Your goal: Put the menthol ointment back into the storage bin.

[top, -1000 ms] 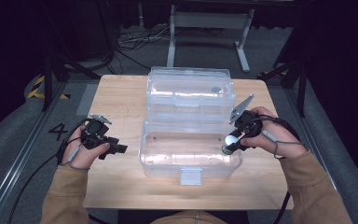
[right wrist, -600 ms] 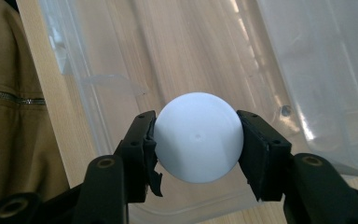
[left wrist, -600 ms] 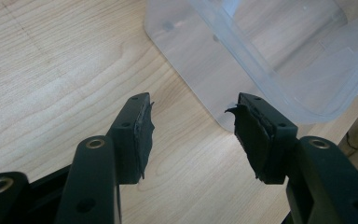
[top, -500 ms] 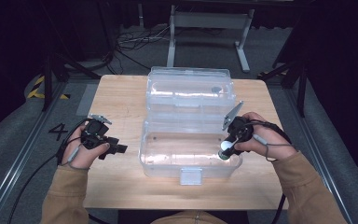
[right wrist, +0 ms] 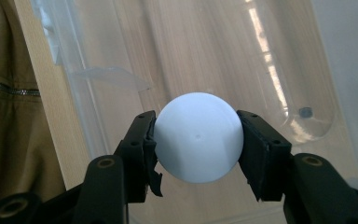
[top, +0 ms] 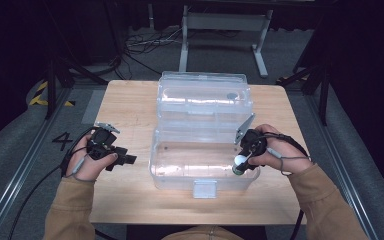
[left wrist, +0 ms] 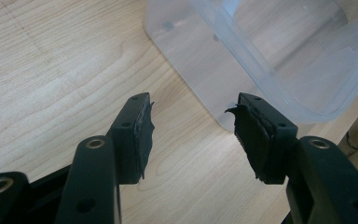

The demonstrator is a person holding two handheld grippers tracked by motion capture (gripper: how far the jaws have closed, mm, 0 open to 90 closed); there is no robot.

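A clear plastic box [top: 203,150] stands open in the middle of the wooden table, its lid [top: 203,97] folded back behind it. My right gripper [top: 238,167] is shut on a white ball [right wrist: 198,136] and holds it just inside the box's right end, above the clear floor [right wrist: 223,60]. The ball [top: 240,160] shows as a small white spot at the jaw tips. My left gripper [top: 128,160] rests to the left of the box, open, with nothing between its pads [left wrist: 144,135]. In the left gripper view the box's near corner [left wrist: 223,93] lies just ahead.
A latch tab [top: 204,189] sticks out of the box's front wall near the table's front edge. Bare tabletop [top: 125,107] lies left of the box. A metal stand [top: 220,30] and cables [top: 140,42] are on the floor behind the table.
My right gripper has come down and toward the front with the ball, from over the box's right rim into the box. The left gripper has stayed put.
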